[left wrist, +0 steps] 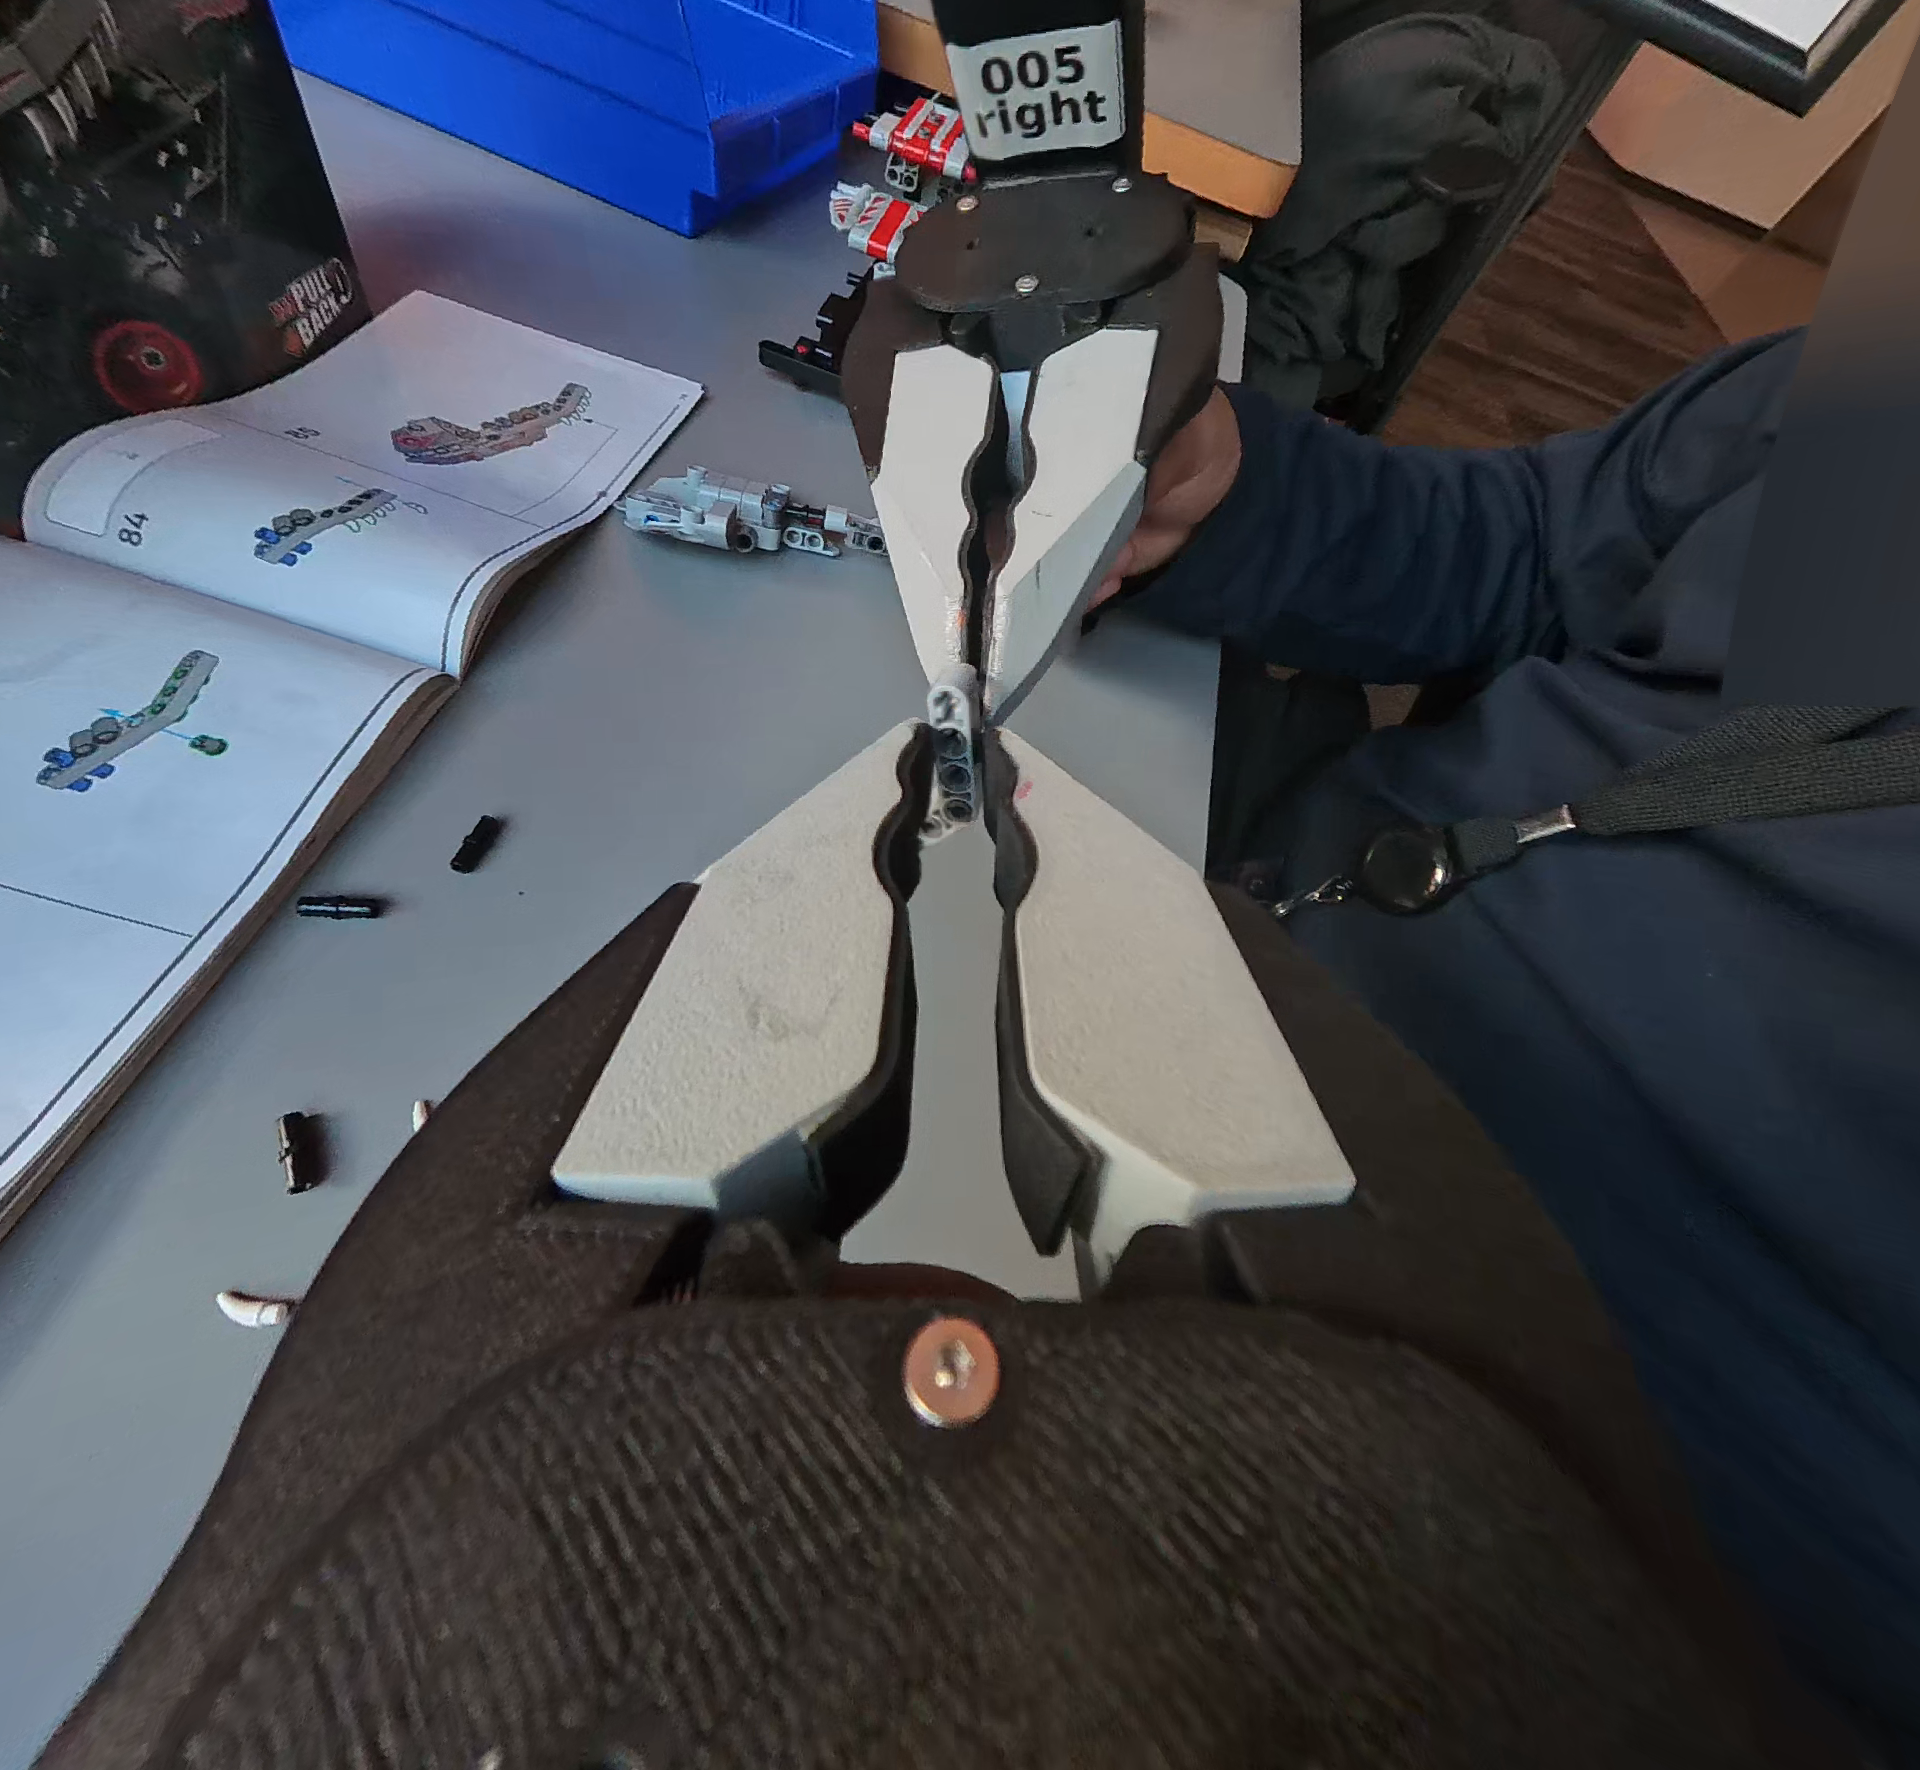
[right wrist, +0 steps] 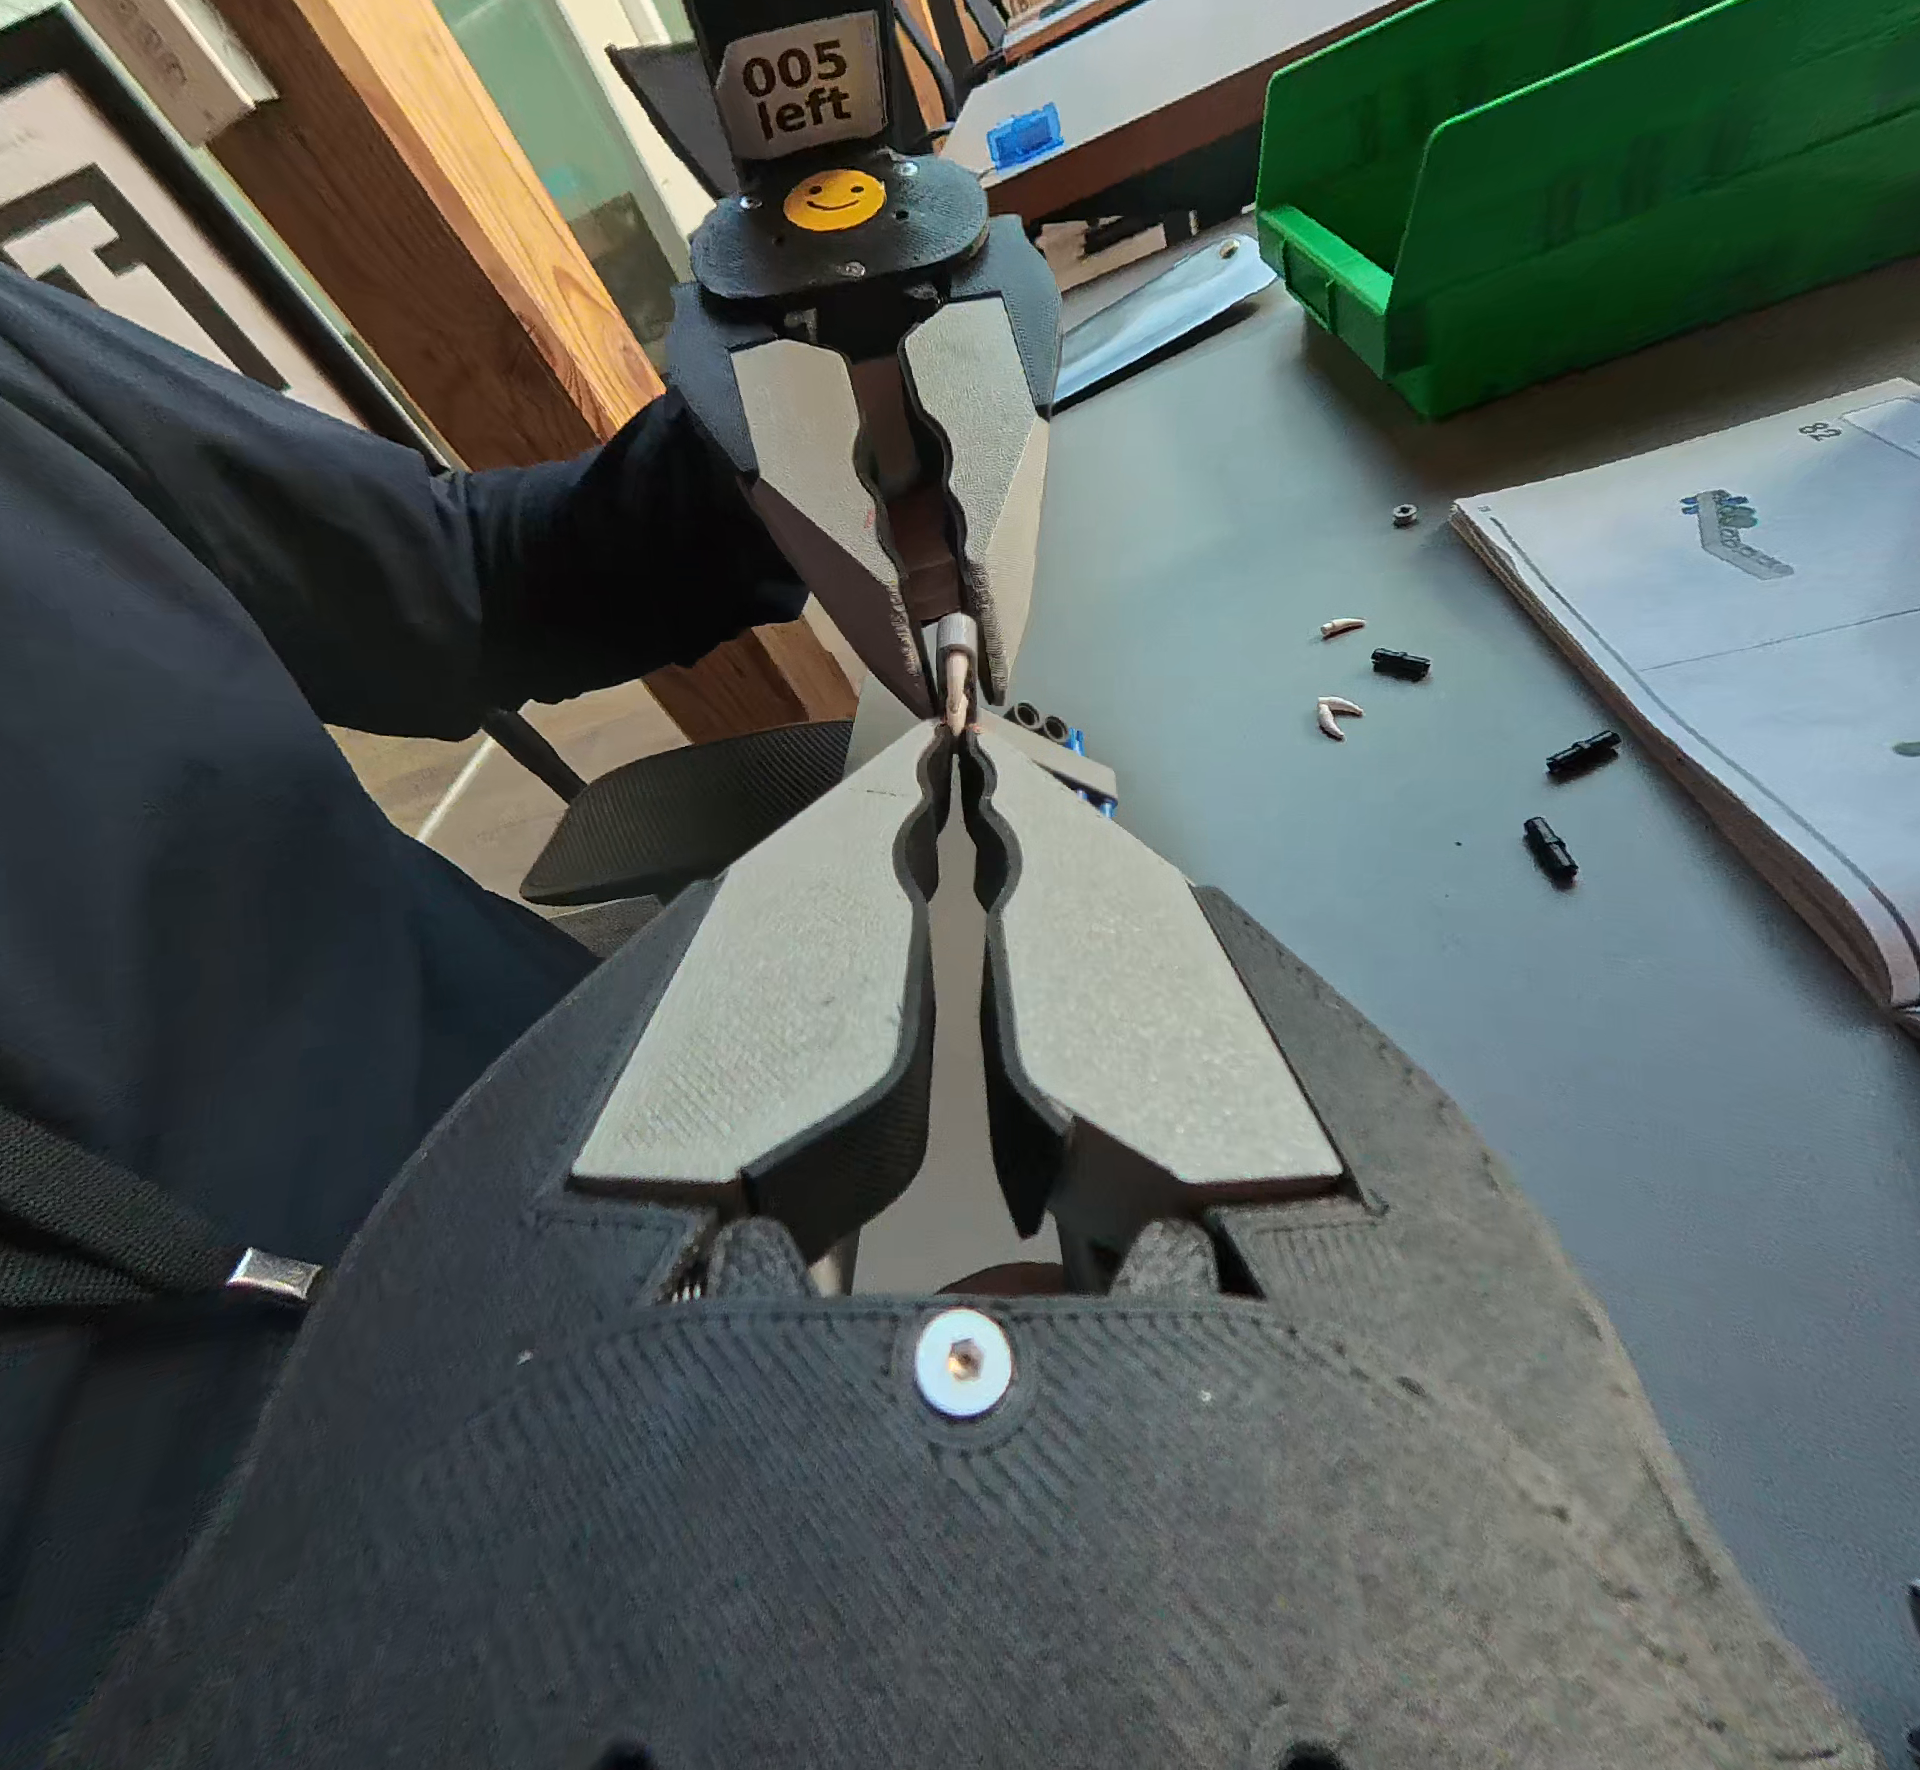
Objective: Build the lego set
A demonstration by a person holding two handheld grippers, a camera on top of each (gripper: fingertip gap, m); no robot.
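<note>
My left gripper (left wrist: 954, 746) is shut on a grey Technic beam (left wrist: 954, 764) with a row of holes and holds it above the grey table (left wrist: 665, 785). My right gripper (left wrist: 977, 671) comes in from above, tip to tip with the left one. In the right wrist view my right gripper (right wrist: 956, 741) is shut on a small white tooth piece (right wrist: 954, 697), whose far end meets the grey beam (right wrist: 956, 638) in the left gripper (right wrist: 951, 671). A stretch of beam with blue pins (right wrist: 1070, 749) shows behind my right finger.
An open instruction booklet (left wrist: 260, 577) lies to the left, with black pins (left wrist: 338, 907) and loose white teeth (right wrist: 1335, 712) beside it. A grey sub-assembly (left wrist: 748, 520), a red-and-white assembly (left wrist: 904, 162), a blue bin (left wrist: 582, 27) and a green bin (right wrist: 1610, 162) stand farther back. The grippers are tip to tip, or close to it.
</note>
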